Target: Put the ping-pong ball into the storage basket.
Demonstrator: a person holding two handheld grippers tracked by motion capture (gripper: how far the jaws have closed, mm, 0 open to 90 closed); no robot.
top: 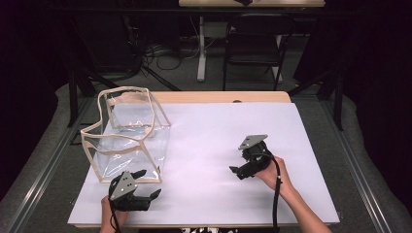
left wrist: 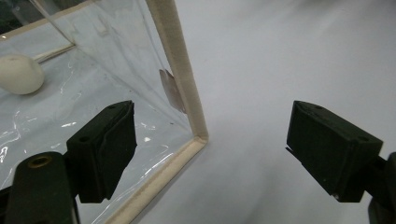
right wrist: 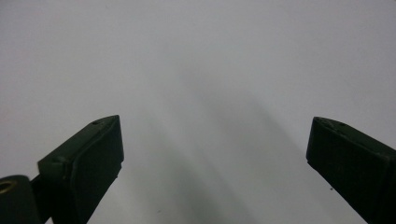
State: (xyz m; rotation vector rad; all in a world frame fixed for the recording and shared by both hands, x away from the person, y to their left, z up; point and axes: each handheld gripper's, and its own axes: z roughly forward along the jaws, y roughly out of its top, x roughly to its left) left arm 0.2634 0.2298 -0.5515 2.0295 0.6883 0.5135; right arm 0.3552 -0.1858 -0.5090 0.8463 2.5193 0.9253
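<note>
A clear bag [top: 128,138] with cream trim stands at the left of the high view, on the white surface [top: 218,145], its top open and sagging. The left gripper [top: 145,187] sits at the lower left of that view, just beside the bag's near corner, jaws spread wide and holding nothing. In the left gripper view the trim [left wrist: 180,70] of that corner runs down the middle of the frame between the jaws, one jaw lying over the clear wall, the other over bare surface. A small white lump [left wrist: 18,73] shows through the plastic at the upper left of that frame. The right gripper [top: 239,171] rests at the centre right of the high view, well apart from the bag, jaws also released, over bare surface.

The step in hand looks like taking the bag by its corner seam. To do it well, the left gripper should close on the stiff trim rather than the slick film, squarely across it, and the right should come over to steady the sagging rim.
</note>
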